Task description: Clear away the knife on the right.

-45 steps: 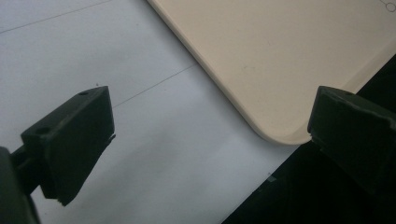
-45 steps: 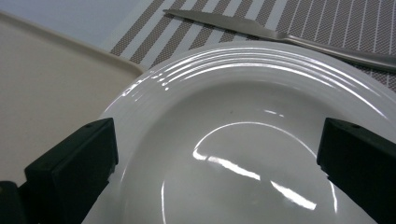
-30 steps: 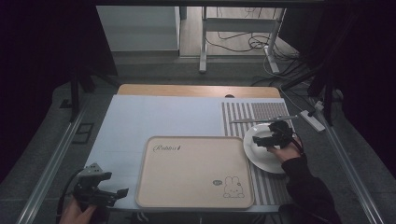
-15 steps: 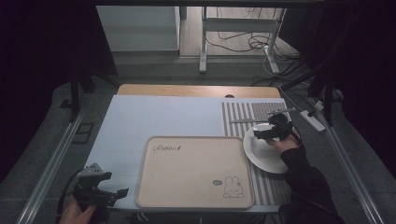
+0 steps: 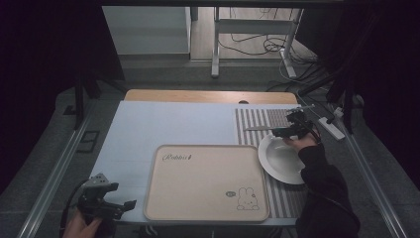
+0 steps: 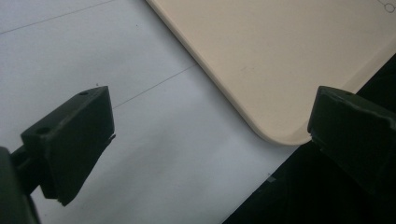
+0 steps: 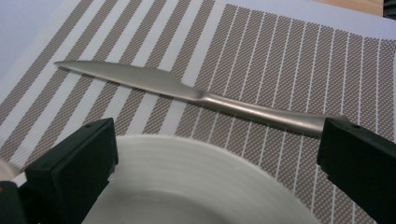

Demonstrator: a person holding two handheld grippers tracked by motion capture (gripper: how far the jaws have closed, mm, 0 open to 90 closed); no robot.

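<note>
A steel table knife (image 7: 187,91) lies flat on a brown-and-white striped placemat (image 7: 280,46), just beyond the rim of a white plate (image 7: 196,186). My right gripper (image 7: 215,168) hovers open over the plate's far edge, its jaws wide apart and empty, pointing at the knife. From above, the right gripper (image 5: 286,131) is at the far rim of the plate (image 5: 282,161), with the knife (image 5: 260,129) to its left. My left gripper (image 5: 121,196) sits open and empty at the table's near left corner, beside a beige tray (image 5: 208,183). The tray's corner (image 6: 280,56) lies ahead of the left gripper (image 6: 210,140).
The tray carries a small rabbit print and holds nothing. The placemat (image 5: 257,121) runs under the plate on the right side of the pale blue tabletop (image 5: 173,124). A wooden strip (image 5: 208,96) edges the far side. Dark floor and cables lie beyond.
My right gripper has moved away from the plate's middle to its far rim, closer to the knife. The left gripper has stayed put.
</note>
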